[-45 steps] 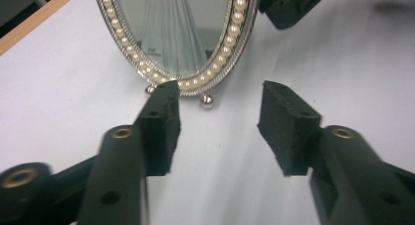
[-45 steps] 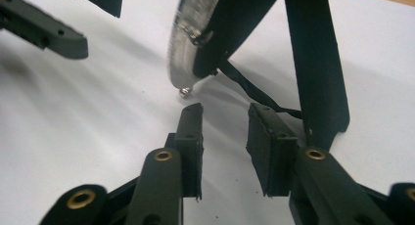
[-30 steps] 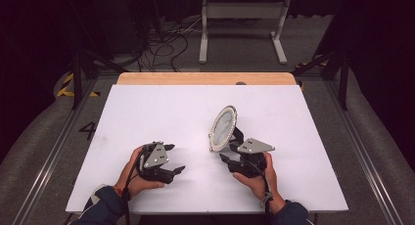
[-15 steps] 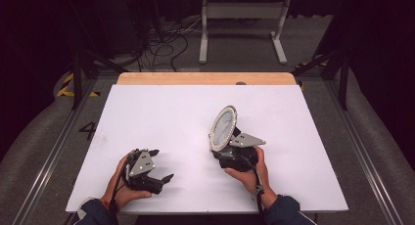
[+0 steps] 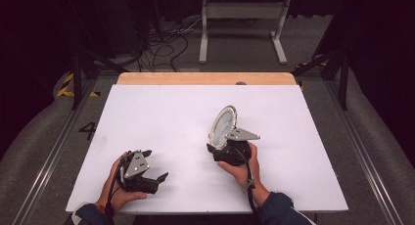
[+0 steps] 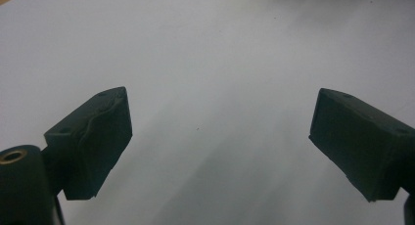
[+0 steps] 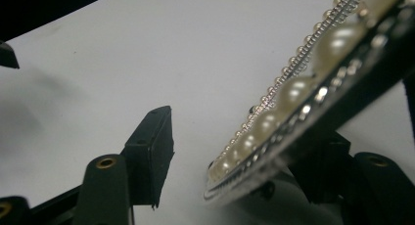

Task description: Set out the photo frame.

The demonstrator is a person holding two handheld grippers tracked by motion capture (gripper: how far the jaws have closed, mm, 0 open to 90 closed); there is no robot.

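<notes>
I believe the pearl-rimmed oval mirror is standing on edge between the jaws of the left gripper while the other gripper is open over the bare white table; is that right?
Not quite: the pearl-rimmed oval mirror stands on edge at the right gripper, not the left. The high view shows this, and the right gripper view shows the pearl rim between its jaws. The left gripper is the one open over the bare white table.

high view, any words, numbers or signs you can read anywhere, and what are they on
"4": a dark number on the grey floor left of the white table.
Yellow and black hazard stripes on the floor farther back: a marking, no words.
No readable text on the pearl-rimmed mirror or on either gripper.
</notes>
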